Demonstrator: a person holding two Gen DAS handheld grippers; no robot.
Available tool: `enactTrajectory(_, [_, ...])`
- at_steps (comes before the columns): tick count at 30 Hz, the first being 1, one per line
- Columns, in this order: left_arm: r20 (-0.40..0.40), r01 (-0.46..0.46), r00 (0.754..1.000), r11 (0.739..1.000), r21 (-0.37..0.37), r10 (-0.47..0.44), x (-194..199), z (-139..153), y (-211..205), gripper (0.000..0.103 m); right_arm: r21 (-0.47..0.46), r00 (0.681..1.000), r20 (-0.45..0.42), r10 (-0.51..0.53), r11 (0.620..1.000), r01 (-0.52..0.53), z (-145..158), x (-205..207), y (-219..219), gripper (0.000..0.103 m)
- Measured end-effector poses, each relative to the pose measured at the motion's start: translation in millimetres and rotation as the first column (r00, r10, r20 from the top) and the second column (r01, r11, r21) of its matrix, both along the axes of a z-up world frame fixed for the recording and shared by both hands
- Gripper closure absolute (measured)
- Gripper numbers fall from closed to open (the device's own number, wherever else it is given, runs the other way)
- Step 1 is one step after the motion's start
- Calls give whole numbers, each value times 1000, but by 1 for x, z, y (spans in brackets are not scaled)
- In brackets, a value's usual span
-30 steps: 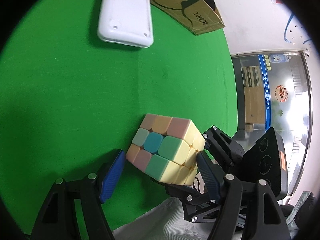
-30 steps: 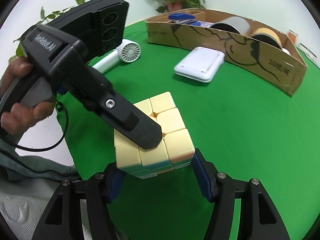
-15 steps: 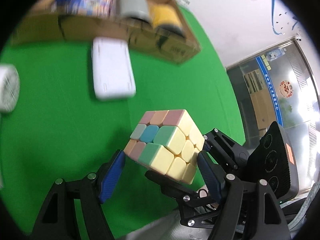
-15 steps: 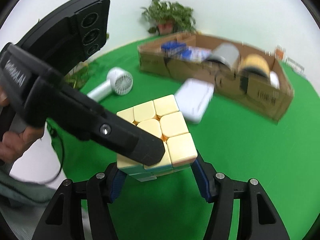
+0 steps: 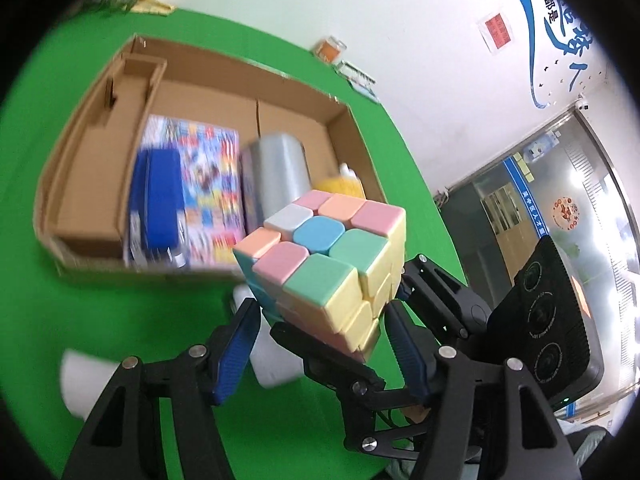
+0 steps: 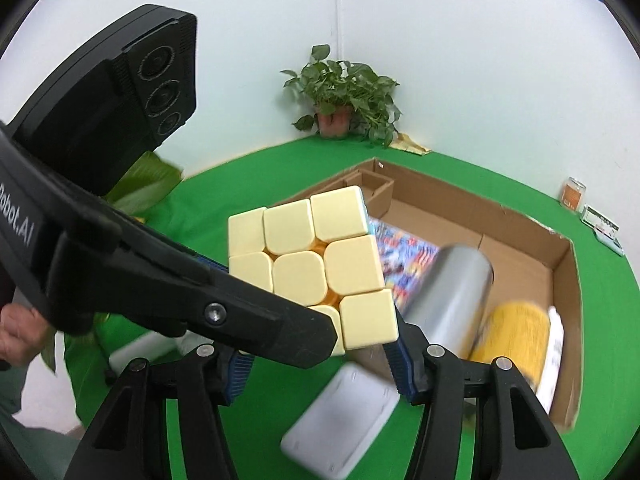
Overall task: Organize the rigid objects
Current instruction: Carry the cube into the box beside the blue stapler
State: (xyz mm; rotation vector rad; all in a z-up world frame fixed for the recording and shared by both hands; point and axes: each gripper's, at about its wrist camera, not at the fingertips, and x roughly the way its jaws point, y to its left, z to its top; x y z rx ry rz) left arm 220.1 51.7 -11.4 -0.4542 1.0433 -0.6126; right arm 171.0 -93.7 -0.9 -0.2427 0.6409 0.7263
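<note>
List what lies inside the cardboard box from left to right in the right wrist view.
Colourful printed booklet → silver cylinder → yellow roll → white item at the box's right end, too blurred to identify.

Potted plant [image 6: 344, 98] sitting in the corner by white wall [image 6: 460, 60]; glass door [image 5: 560, 200] showing right.

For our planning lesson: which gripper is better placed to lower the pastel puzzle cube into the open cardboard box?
Probably right: both grippers' jaws are closing on the pastel puzzle cube, but the right gripper faces the cardboard box squarely, while the left gripper lays a finger across the cube's yellow face.
</note>
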Motion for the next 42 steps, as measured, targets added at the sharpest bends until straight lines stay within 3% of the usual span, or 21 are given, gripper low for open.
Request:
enactTrajectory(5, [-22,49,999,999,6,-49,53,-3,3,39,45,994,-47,-94,994,96,1,51,12,48])
enactTrajectory(12, [-171,99,980,995,-16,-100,97,-47,3,40,48,956,-213,-199,976,214,-49,108,20,48])
enactTrajectory(19, [-188,129,973,991,-29,-132,97,-46,3,43,-7,920,-307,-242,968,252,-59,116,22,48])
enactTrajectory(24, [-176,153,973,988,12,-148,105,-45,0,43,-33,883,-387,-266,961,275,-58,117,22,45])
enactTrajectory(27, [-148,125,982,992,16,-121,109,-38,12,43,-48,877,-404,-261,963,265,-57,114,23,45])
enactTrajectory(29, [-121,110,987,993,35,-105,109,-33,19,43,-23,877,-422,-229,970,243,-53,108,19,37])
enactTrajectory(34, [-86,30,996,997,65,-24,123,-29,35,42,-5,889,-400,-223,970,241,-45,104,7,36])
enactTrajectory(36, [-83,18,996,997,76,-11,133,-31,33,42,3,890,-399,-220,970,242,-43,107,4,39])
enactTrajectory(39, [-110,54,993,994,93,-43,149,-40,20,43,29,902,-379,-208,971,237,-35,107,1,53])
enactTrajectory(42, [-137,103,987,989,108,-88,154,-51,6,47,20,909,-363,-205,974,228,-34,105,4,81])
